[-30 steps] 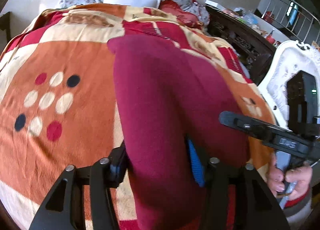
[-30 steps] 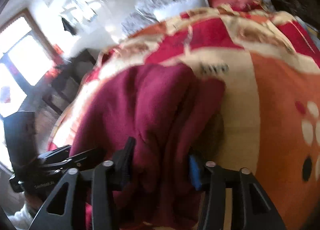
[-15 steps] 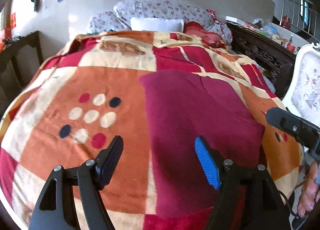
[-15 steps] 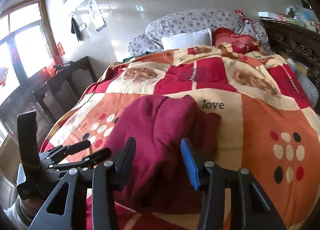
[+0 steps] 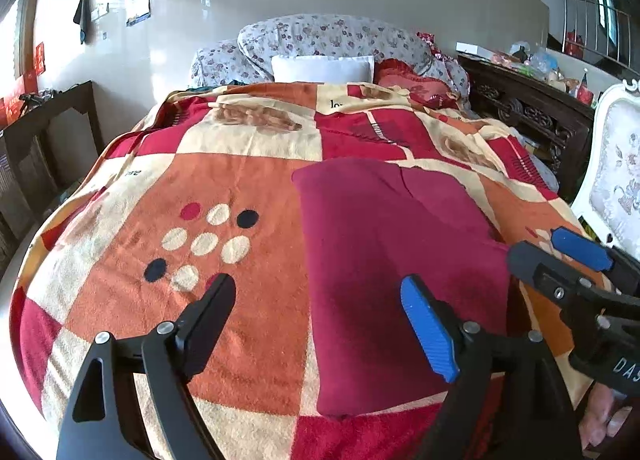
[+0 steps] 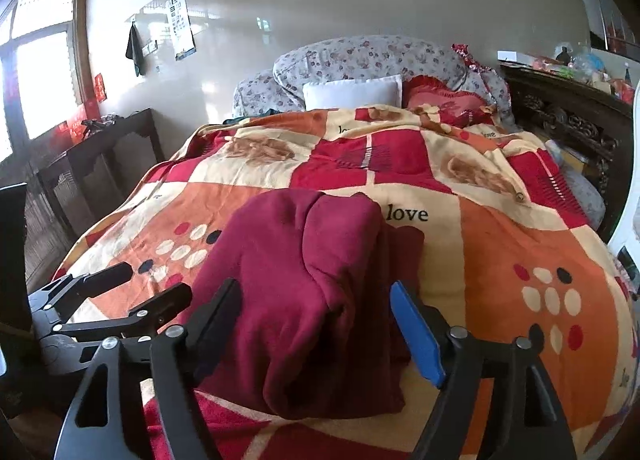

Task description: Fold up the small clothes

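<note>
We've got both grippers up off the bed w/ nothing in them. The left gripper (image 5: 320,324) stands wide apart, its jaws having just been opening, and no cloth sits between them; the blue pad (image 5: 430,332) and the black finger (image 5: 208,320) hang over the blanket (image 5: 140,300), clear of it. The right gripper (image 6: 320,324) is wide too, jaws just been opening, empty as well; the garment shows in the gap beyond its fingers but the pads don't press on it.

The task item, a dark red fleece garment (image 5: 392,252), lies folded on the near half of the blanket, laid lengthwise toward the pillows. From the left wrist view it reads as a flat, roughly rectangular bundle w/ a seam or slit near its far edge. From the right wrist view the same garment (image 6: 304,292) looks lumpier: a folded layer on top, a ridge running down the middle, and its right edge sitting just below the printed word "love" (image 6: 407,214).

In the left view we see the right gripper (image 5: 576,264) at the right edge, beside the garment, w/ part of a hand (image 5: 604,420) under it. In the right view the left gripper (image 6: 116,300) sits at the left edge, beside the garment's near left corner.

At the bed's head: a white pillow (image 5: 322,68), floral cushions (image 5: 328,36) and a red cushion (image 5: 412,78). Dark carved furniture (image 5: 532,116) runs along the right side.
</note>
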